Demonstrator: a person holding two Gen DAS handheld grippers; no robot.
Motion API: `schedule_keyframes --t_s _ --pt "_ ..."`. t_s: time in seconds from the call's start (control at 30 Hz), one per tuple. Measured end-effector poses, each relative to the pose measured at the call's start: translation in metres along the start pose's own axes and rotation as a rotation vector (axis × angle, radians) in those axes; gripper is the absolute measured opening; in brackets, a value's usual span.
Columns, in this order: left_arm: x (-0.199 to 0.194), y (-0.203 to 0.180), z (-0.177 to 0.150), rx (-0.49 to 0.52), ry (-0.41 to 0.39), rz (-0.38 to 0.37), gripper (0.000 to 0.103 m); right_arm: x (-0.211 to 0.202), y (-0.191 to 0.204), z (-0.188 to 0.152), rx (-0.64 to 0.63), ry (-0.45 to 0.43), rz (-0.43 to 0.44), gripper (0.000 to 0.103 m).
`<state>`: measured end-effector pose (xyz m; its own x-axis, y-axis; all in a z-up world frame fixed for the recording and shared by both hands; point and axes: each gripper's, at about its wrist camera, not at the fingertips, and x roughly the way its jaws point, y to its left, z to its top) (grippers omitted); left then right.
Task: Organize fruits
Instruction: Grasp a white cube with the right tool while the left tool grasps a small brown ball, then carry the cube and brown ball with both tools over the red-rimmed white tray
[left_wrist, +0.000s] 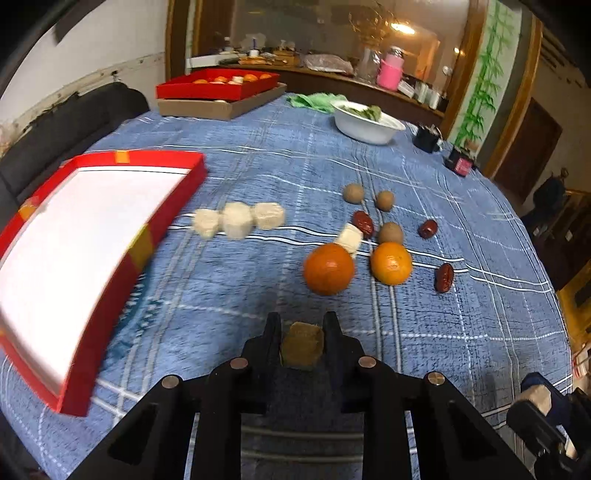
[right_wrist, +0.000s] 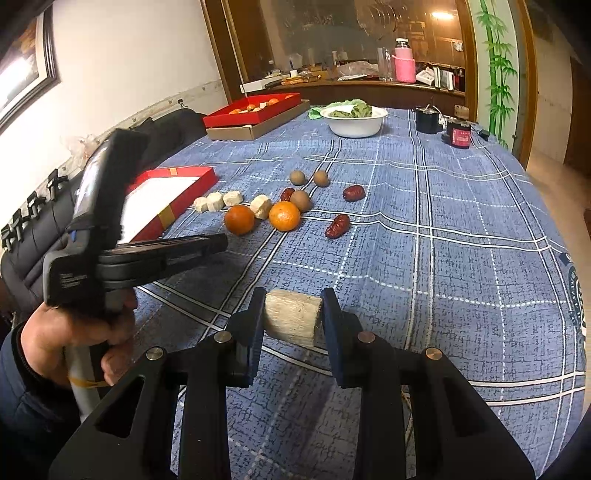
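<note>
My left gripper (left_wrist: 302, 325) is shut on a small brown block (left_wrist: 302, 345) above the blue checked tablecloth. My right gripper (right_wrist: 293, 295) is shut on a pale fibrous chunk (right_wrist: 291, 317). Ahead on the cloth lie two oranges (left_wrist: 328, 268) (left_wrist: 391, 263), several pale chunks (left_wrist: 236, 219), brown round fruits (left_wrist: 352, 192) and red dates (left_wrist: 364, 223). An open red box with a white inside (left_wrist: 74, 236) lies at the left. In the right wrist view the same fruits (right_wrist: 284, 216) and box (right_wrist: 173, 188) show, with the left gripper's body (right_wrist: 110, 236) at the left.
At the far end stand a second red box holding oranges on a cardboard tray (left_wrist: 218, 86), a white bowl of greens (left_wrist: 367, 123), a green cloth (left_wrist: 314, 100) and dark jars (left_wrist: 460, 162). A black sofa (left_wrist: 74, 122) runs along the table's left side.
</note>
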<state>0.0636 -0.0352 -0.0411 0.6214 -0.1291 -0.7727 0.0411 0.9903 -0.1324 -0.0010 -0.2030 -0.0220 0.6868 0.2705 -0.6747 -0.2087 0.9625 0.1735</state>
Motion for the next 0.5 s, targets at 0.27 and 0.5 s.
schedule_keyframes --t_s 0.27,0.5 --pt "-0.026 0.009 0.002 -0.023 -0.068 0.024 0.022 0.007 0.001 0.005 -0.012 0.019 -0.01 0.028" --pt "-0.041 0.017 0.003 -0.042 -0.095 0.039 0.022 0.01 0.001 0.014 -0.023 0.009 -0.029 0.028"
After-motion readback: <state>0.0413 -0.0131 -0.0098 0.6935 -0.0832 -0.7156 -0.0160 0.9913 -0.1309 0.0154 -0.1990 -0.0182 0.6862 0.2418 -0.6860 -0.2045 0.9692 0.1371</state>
